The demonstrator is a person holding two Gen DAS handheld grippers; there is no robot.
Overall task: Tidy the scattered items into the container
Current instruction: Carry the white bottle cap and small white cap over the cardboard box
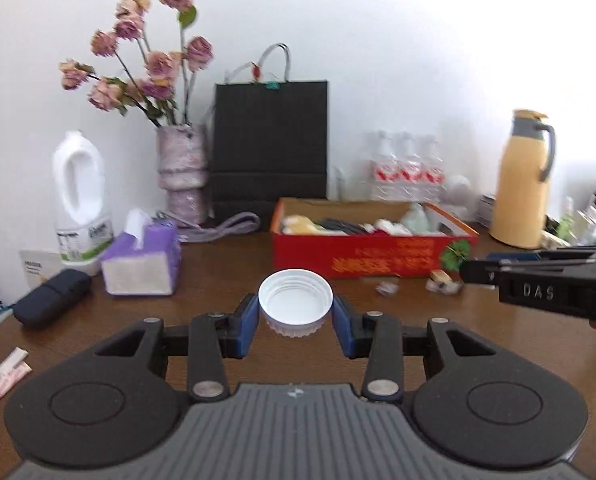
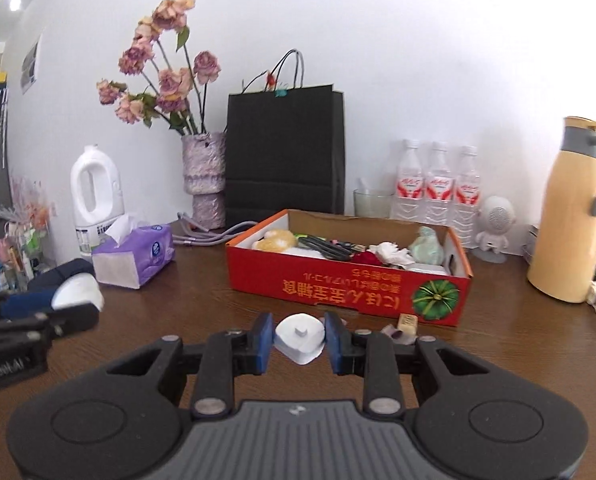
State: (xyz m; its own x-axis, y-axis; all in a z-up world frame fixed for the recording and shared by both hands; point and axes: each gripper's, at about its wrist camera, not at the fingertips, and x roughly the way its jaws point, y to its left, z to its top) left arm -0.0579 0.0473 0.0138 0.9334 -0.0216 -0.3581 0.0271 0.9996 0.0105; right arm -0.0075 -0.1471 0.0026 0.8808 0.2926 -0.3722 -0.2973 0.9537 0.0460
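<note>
I think I am working in a home room, at a brown wooden table [image 2: 517, 344] against a white wall. On its far side I see a vase of dried roses [image 2: 204, 176], a black paper bag [image 2: 284, 152], water bottles [image 2: 437, 184] and a yellow thermos jug [image 2: 569, 216]. At left stands a purple tissue pack [image 2: 136, 254].

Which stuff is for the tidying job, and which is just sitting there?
For the job: white cap in left gripper; white piece in right gripper; red box; scraps by it.

Just sitting: flowers, black bag, water bottles, yellow flask, tissues.
</note>
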